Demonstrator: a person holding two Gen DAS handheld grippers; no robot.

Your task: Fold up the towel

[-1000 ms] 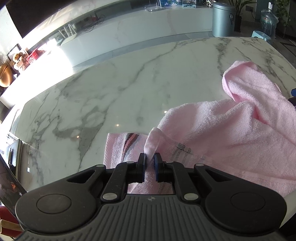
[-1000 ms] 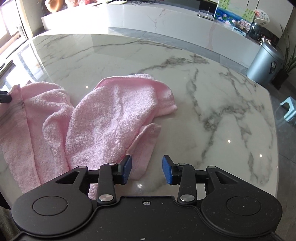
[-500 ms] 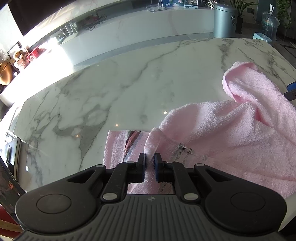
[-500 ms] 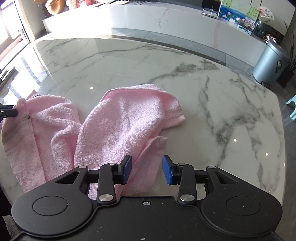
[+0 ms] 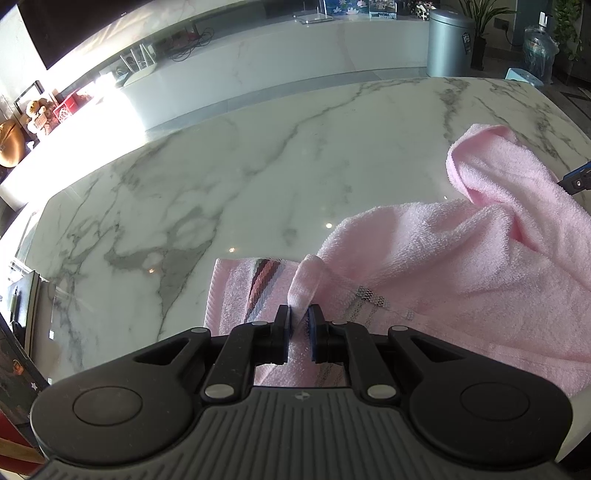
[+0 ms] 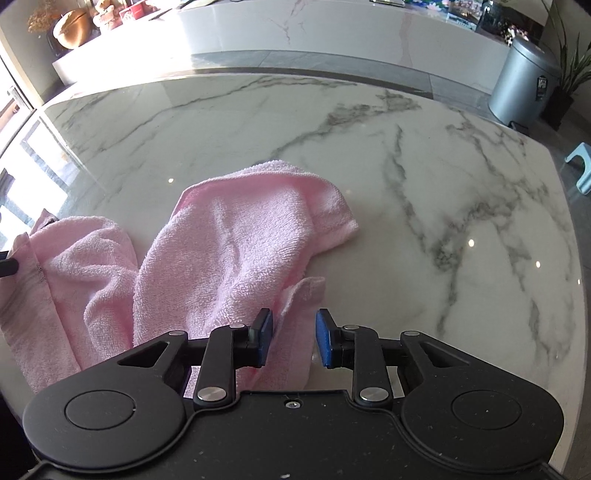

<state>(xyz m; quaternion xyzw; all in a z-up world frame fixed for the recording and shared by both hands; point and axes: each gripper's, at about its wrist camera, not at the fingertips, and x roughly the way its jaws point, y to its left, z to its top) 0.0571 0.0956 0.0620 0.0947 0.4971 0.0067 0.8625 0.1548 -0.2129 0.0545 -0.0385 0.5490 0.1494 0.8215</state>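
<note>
the left hand-held gripper (image 5: pixel 299 317) is clamped on a pinched fold of the pink towel (image 5: pixel 461 266). the right hand-held gripper (image 6: pixel 291 334) is spread wide, holding nothing, over another towel edge. beyond, the towel lies crumpled on the marble surface (image 6: pixel 424 177).

Setting: a home living or dining area. Evidence: large white marble table (image 6: pixel 406 155) with grey veining; long low marble-fronted console (image 5: pixel 277 55) behind it carrying framed pictures and cables; stuffed bear (image 5: pixel 35 109) and a brass-coloured bowl (image 6: pixel 70 26) on it; grey pedal bin (image 6: pixel 517 81); potted plant (image 5: pixel 484 14); water jug (image 5: pixel 537 44); small blue stool (image 6: pixel 580 166).
</note>
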